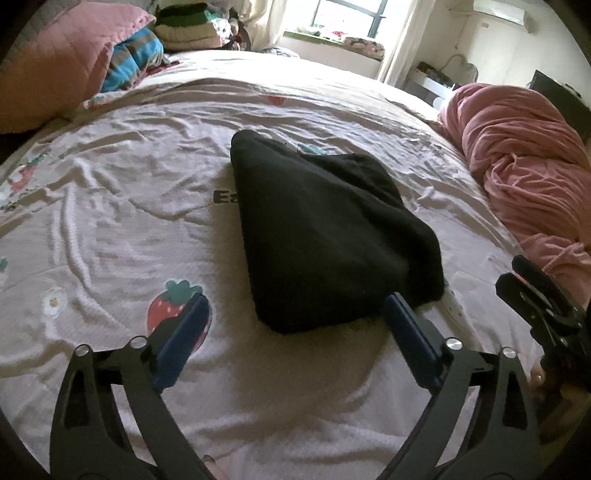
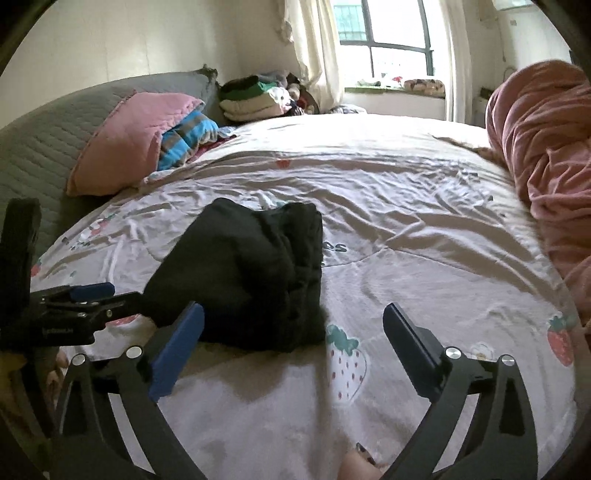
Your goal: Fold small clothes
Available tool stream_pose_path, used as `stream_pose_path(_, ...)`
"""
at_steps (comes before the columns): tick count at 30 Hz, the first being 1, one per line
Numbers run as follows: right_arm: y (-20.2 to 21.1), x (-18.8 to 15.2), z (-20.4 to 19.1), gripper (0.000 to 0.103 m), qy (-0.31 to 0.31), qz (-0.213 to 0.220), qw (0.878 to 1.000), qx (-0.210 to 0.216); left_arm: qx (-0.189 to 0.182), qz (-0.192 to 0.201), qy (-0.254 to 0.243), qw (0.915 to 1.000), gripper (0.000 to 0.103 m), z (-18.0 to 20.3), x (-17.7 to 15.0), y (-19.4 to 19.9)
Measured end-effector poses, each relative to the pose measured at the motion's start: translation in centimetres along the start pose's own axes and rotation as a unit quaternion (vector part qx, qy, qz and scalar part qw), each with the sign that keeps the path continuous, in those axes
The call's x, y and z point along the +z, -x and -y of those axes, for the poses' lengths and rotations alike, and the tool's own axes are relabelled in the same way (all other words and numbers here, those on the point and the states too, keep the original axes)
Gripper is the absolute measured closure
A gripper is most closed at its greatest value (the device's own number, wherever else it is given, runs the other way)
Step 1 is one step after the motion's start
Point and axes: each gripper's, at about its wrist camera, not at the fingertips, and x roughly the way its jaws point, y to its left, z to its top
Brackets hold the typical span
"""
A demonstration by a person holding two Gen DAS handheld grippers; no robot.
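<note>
1. Black knit garment [image 1: 325,240], folded into a thick wedge, lies mid-bed on the pale pink strawberry-print bedsheet [image 1: 110,229]; not held by either claw.
2. Left claw [image 1: 295,325]: blue-padded fingers spread wide, released, nothing between them. Its right finger tip sits just beside the garment's near corner; touching or not, cannot tell.
3. Right claw [image 2: 293,330]: fingers likewise spread apart, released. The garment's near edge lies between the tips, toward the left finger.
4. Right wrist view, left edge: the left claw shows side-on, beside the garment.
5. Bunched salmon-pink blanket [image 1: 524,166] lies along the right side of the bed, well apart from the garment.
6. Far left: pink quilted pillow [image 2: 125,140], with blue-and-brown striped cloth [image 2: 188,136] beside it.
7. Farthest: stack of folded clothes [image 2: 255,99] by the cream curtain [image 2: 317,48], then the window [image 2: 391,33].
</note>
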Motion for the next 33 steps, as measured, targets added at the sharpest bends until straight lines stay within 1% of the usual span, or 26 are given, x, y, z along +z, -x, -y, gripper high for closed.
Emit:
stream_pose_path(6,2.1,-0.8,-1.3,0.005,0.014,0.01,1.0,0.0,0.007,0.02,-0.007,0.9998,0.01,-0.2,-1.3,2.3)
stream_pose_path(14,4.8,-1.8,-3.0,0.005,0.027,0.042,0.999,-0.002,0.013,0.042,-0.009,0.999,0.01,-0.8,-3.1,5.3)
stream_pose_path(17,5.3,-2.2,-3.8,0.005,0.035,0.046,0.998,-0.006,0.022,0.049,-0.014,0.9985,0.01,-1.1,-3.9,6.2)
stream_pose_path(20,5.5,-2.8,-4.6,0.005,0.042,0.045,0.998,-0.015,0.031,0.057,-0.019,0.9977,0.01,-1.4,-4.7,6.9)
stream_pose_path(25,5.1,-4.5,-5.6,0.005,0.034,0.031,0.999,-0.019,0.03,0.061,-0.016,0.9976,0.01,-1.9,-6.3,7.6)
stream_pose_path(29,4.8,-6.2,-6.5,0.005,0.03,0.024,0.999,-0.034,0.035,0.066,-0.023,0.9969,0.01,-2.1,-7.6,7.8)
stream_pose_path(33,4.7,-7.6,-6.7,0.005,0.015,0.02,0.999,-0.045,0.03,0.063,-0.015,0.9974,0.009,-2.6,-8.4,7.9)
